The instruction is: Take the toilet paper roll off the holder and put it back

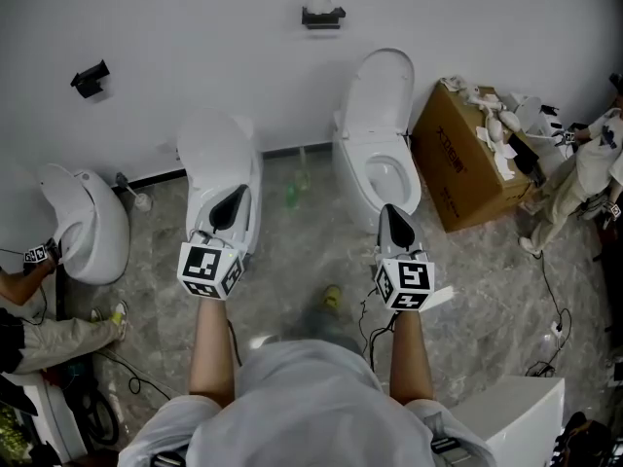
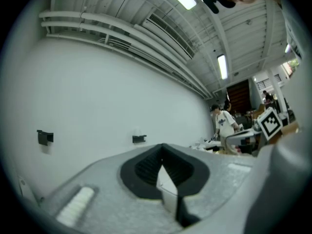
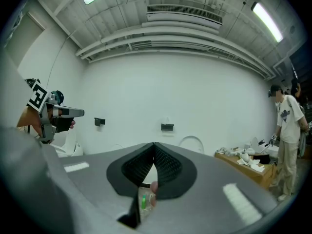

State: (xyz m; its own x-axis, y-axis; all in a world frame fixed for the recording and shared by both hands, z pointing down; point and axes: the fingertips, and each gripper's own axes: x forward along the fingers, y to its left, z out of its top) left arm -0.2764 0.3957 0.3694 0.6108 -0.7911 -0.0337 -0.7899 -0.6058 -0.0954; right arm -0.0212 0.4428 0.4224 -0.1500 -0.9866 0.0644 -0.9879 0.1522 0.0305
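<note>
A: You hold both grippers level, pointing toward the wall (image 1: 195, 27). Your left gripper (image 1: 234, 197) is clenched: its jaws meet at the tip and it grasps nothing.

B: Your right gripper (image 1: 391, 217) is the same, jaws together and empty.

A: The roll (image 1: 320, 0) sits on its holder (image 1: 322, 17), on the wall, well apart from both your grippers.

B: In your right gripper view the holder is almost straight above the jaw tips. In your left gripper view it is a little to the left of them.

A: A second holder (image 1: 90, 78) is on the wall, further left.

B: Under your left gripper is a toilet (image 1: 219, 154). Ahead of your right gripper is another toilet (image 1: 380, 134) with its lid up, and a box (image 1: 467, 163) stands just beside it.
</note>
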